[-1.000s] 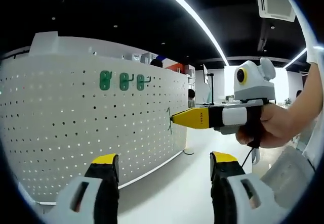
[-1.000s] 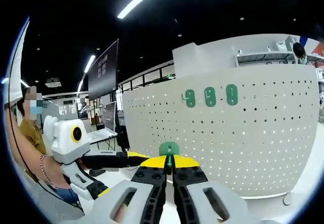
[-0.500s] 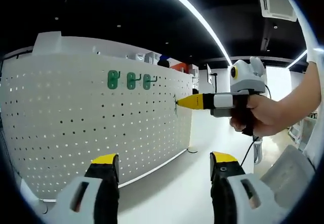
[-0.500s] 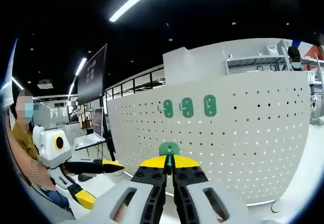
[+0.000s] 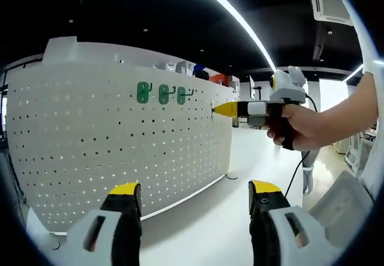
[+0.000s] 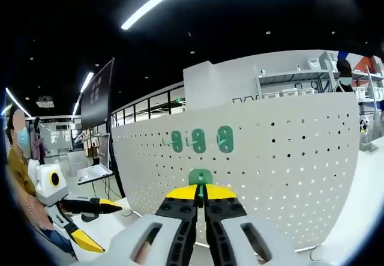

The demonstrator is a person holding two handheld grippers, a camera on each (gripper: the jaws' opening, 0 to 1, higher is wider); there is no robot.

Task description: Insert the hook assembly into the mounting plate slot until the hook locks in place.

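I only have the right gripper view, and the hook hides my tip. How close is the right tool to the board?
Observer: In the left gripper view the right tool, shut on the hook, is level. Its tip overlaps the board face, but I cannot tell if it touches.
Operator: Where is it relative to the mounted hooks?
Observer: It is to the right of the mounted hooks and slightly lower.
Operator: Is the left tool free?
Observer: Yes, the left tool is open with nothing between its jaws.
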